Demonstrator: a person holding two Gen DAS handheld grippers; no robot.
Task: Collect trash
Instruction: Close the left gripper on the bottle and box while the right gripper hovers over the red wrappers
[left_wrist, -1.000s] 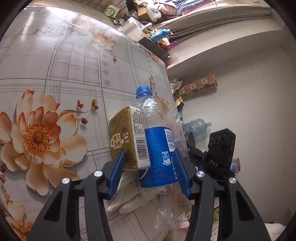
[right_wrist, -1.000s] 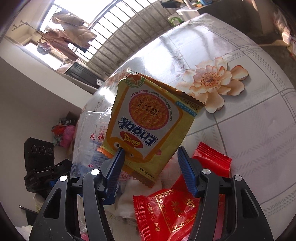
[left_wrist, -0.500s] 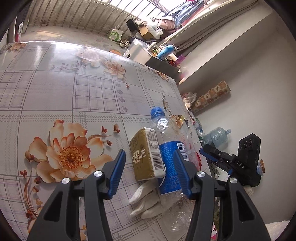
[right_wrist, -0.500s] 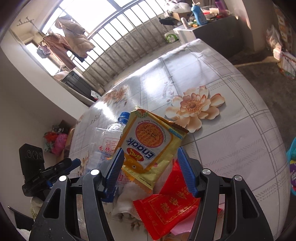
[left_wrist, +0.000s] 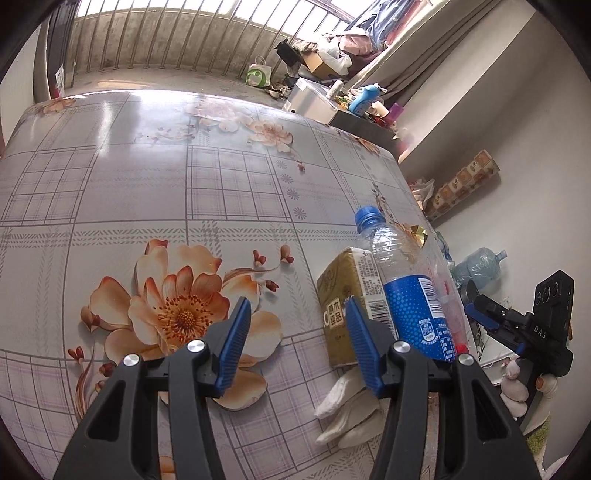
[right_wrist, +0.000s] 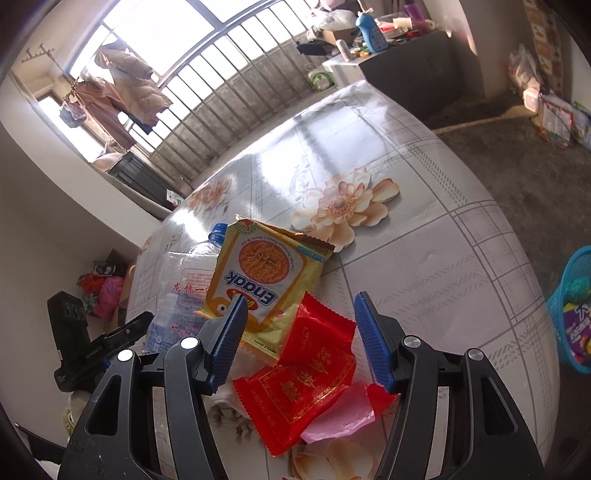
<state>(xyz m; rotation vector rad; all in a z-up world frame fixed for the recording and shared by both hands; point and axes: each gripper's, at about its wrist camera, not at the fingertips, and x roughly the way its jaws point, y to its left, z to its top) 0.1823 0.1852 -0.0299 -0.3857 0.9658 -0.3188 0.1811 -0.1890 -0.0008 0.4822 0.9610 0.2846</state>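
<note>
A heap of trash lies on the flowered table. In the left wrist view it shows a clear bottle with a blue label (left_wrist: 413, 295), a brown drink carton (left_wrist: 347, 295) and white crumpled tissue (left_wrist: 347, 410). My left gripper (left_wrist: 295, 343) is open and empty, above the table just left of the carton. In the right wrist view the heap shows a yellow Enaak noodle packet (right_wrist: 266, 277), red wrappers (right_wrist: 306, 373), pink plastic (right_wrist: 340, 417) and the clear bottle (right_wrist: 181, 288). My right gripper (right_wrist: 299, 339) is open and empty, above the red wrappers.
The flowered tablecloth (left_wrist: 147, 192) spreads far to the left of the heap. A blue basket with packets (right_wrist: 572, 306) stands on the floor at the right in the right wrist view. The other gripper (left_wrist: 524, 328) shows beyond the table edge. Shelves with clutter line the back wall.
Both grippers have pulled back and up from the heap. The left has shifted left, off the carton and bottle. The right has backed off the noodle packet. The trash has stayed in place.
</note>
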